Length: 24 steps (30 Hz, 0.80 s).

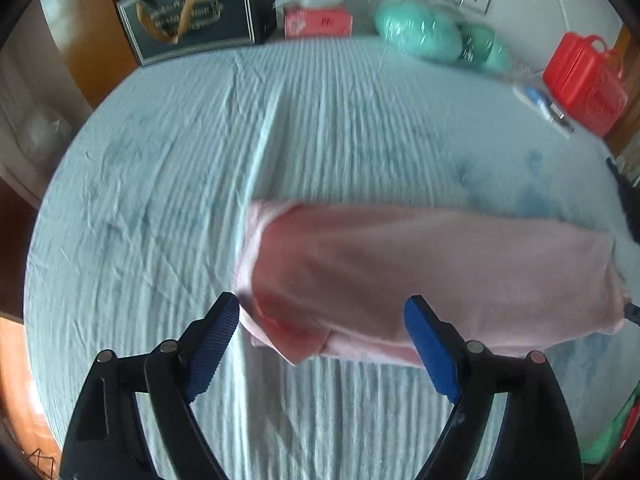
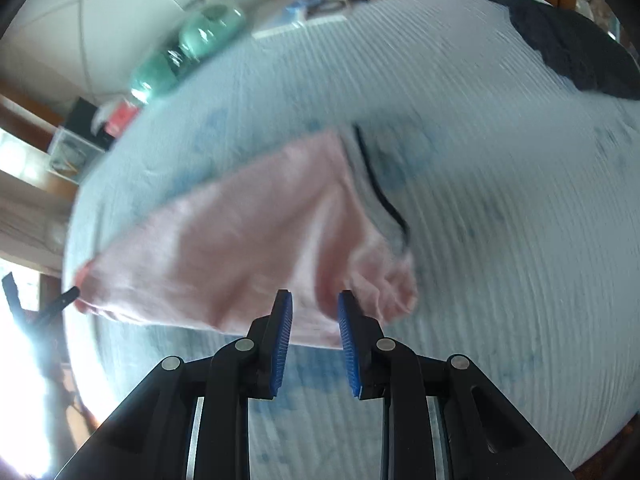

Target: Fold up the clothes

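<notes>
A pink garment [image 1: 420,272] lies folded in a long band across the light blue striped bed sheet [image 1: 160,200]. My left gripper [image 1: 322,302] hangs over its near left end. Its blue pads [image 1: 216,336] stand wide apart and press on nothing. In the right wrist view the same pink garment [image 2: 224,248] runs from the lower left to a bunched end by my right gripper [image 2: 314,294]. That gripper's pads [image 2: 282,340] stand close together with a narrow gap, and cloth shows just beyond the tips. A pale piece with a black trim [image 2: 380,188] lies against the garment's far edge.
A dark garment [image 2: 572,48] lies at the far right of the bed sheet [image 2: 500,240]. Along the back edge stand a dark gift bag [image 1: 192,12], a pink tissue pack [image 1: 316,20], green wrapped bundles [image 1: 420,28] and a red case [image 1: 584,80]. Wooden furniture borders the left.
</notes>
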Tool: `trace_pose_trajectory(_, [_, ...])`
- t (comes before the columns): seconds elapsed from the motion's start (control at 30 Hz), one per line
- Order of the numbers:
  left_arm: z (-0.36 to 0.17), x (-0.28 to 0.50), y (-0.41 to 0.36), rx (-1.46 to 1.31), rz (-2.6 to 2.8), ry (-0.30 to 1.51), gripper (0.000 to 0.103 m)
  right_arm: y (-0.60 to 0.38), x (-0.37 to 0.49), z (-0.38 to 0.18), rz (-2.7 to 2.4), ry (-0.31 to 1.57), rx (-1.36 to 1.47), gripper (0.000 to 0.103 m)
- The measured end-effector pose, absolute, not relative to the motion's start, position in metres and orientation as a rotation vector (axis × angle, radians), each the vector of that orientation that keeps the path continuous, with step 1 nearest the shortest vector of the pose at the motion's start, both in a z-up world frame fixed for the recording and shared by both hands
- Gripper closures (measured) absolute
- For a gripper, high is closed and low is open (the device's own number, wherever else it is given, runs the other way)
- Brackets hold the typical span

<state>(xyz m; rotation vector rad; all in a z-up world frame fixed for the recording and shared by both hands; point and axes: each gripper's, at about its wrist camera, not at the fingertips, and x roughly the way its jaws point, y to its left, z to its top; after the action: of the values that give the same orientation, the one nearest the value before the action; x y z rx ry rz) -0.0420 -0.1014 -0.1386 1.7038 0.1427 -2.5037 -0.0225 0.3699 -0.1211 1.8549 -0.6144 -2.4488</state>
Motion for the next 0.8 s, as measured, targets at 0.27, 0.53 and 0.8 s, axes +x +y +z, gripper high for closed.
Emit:
trace_pose_trajectory(0.27, [-0.172, -0.031, -0.095, 1.658, -2.443, 0.152, 0.000, 0.392, -0.005, -0.135, -2.417, -0.713, 1.864, 0.075])
trace_pose_trajectory(0.53, [-0.180, -0.025, -0.103, 1.646, -2.499, 0.200, 0.000, 0.408, 0.020, -0.115, -2.515, -0.879, 1.796, 0.061])
trace_pose_trajectory(0.8, [-0.177, -0.029, -0.106, 1.719, -2.525, 0.150, 0.000, 0.392, 0.036, -0.121, -2.590, -1.106, 1.760, 0.061])
